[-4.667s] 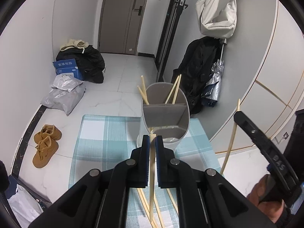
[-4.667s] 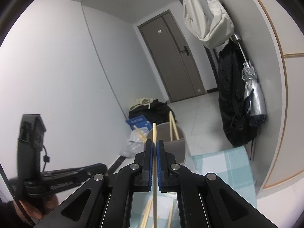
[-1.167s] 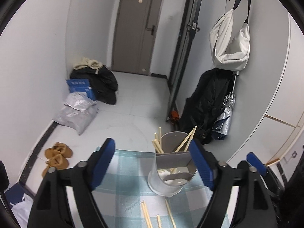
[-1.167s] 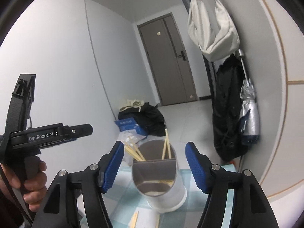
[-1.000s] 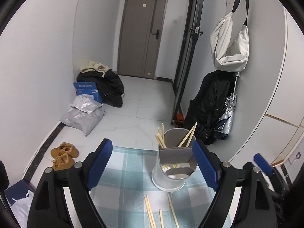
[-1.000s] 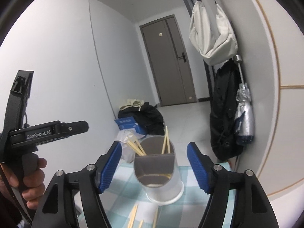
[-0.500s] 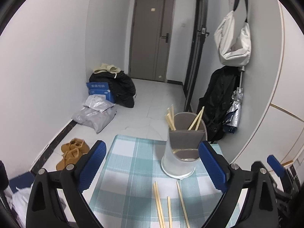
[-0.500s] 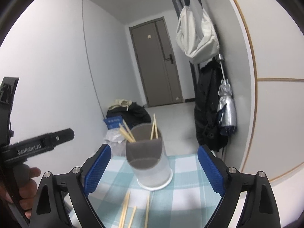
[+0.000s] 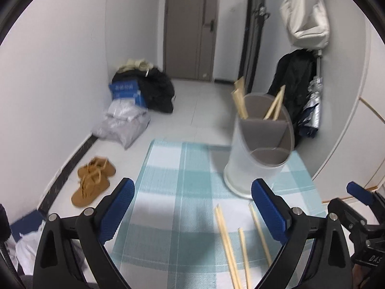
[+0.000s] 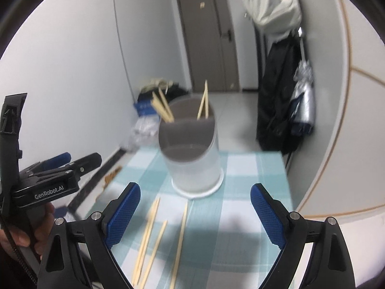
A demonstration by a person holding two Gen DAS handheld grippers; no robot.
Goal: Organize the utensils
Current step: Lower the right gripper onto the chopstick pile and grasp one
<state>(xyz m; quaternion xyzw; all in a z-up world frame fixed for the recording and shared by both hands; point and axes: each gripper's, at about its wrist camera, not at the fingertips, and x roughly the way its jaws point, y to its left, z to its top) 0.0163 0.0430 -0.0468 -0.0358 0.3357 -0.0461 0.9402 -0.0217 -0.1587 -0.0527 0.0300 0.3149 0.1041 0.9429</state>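
Note:
A white divided utensil holder (image 9: 259,149) stands on a teal checked cloth (image 9: 182,192), with several wooden chopsticks (image 9: 240,106) upright in its back compartments. It also shows in the right wrist view (image 10: 192,154). Loose chopsticks (image 9: 228,243) lie flat on the cloth in front of it, seen too in the right wrist view (image 10: 154,238). My left gripper (image 9: 192,209) is open and empty, above the cloth, left of the holder. My right gripper (image 10: 195,214) is open and empty, over the loose chopsticks.
The cloth's table stands in a hallway. Brown shoes (image 9: 92,183), grey bags (image 9: 122,125) and a blue box (image 9: 126,92) lie on the floor to the left. A black coat and an umbrella (image 9: 310,110) hang at the right wall. The other handheld gripper (image 10: 50,175) shows at left.
Both grippers held a chopstick 4.7 s ago and are now open and empty. Over the last second both drew back and lowered, so the holder looks farther and more loose chopsticks show.

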